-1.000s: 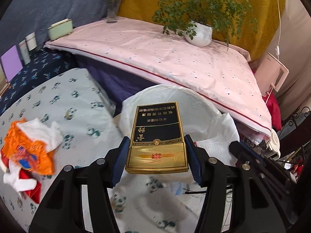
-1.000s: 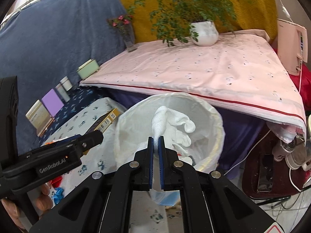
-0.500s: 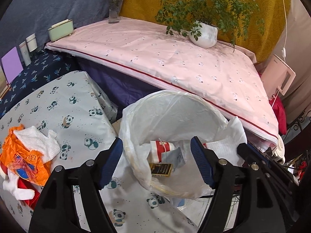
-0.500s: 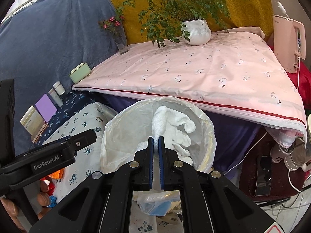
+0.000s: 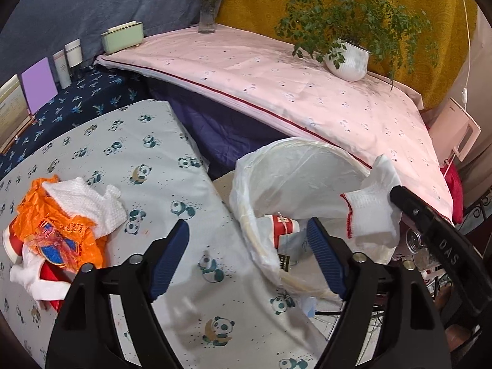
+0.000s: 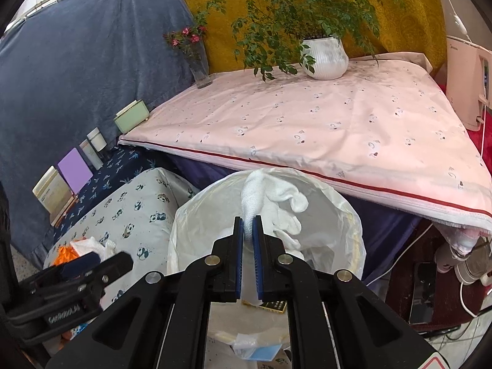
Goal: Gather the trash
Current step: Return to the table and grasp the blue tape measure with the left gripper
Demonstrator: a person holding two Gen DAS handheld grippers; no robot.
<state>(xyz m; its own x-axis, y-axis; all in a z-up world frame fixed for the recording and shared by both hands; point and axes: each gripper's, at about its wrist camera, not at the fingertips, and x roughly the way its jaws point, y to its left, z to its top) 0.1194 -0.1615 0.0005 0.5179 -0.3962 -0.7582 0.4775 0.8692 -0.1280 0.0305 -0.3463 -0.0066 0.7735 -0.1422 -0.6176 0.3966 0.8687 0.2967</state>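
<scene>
My left gripper [image 5: 246, 224] hangs over the panda-print table edge beside the bin; its jaws are opening and nothing is between them. The white-lined bin [image 5: 295, 166] holds a black-and-gold box [image 5: 284, 259] and a red-and-white wrapper [image 5: 281, 226]. My right gripper [image 6: 248, 220] is above the bin [image 6: 338, 215] with a white cloth [image 6: 270, 196] between its pads. Those jaws are opening, and the pads still touch the cloth. The left wrist view shows that cloth [image 5: 372, 206] hanging over the bin's right rim. An orange wrapper [image 5: 46, 224] and a white rag [image 5: 89, 203] lie on the table at left.
A pink-covered table [image 6: 307, 129] rises behind the bin, with a potted plant [image 6: 323, 58], a vase [image 6: 200, 67] and a green box [image 6: 130, 120]. Small boxes stand on the dark blue ledge [image 5: 77, 104]. Cables and a phone [image 6: 422, 292] lie on the floor at right.
The black-and-gold box left my left gripper and fell into the bin. The left jaws spread wider and swung left over the table. The right jaws parted slightly around the cloth.
</scene>
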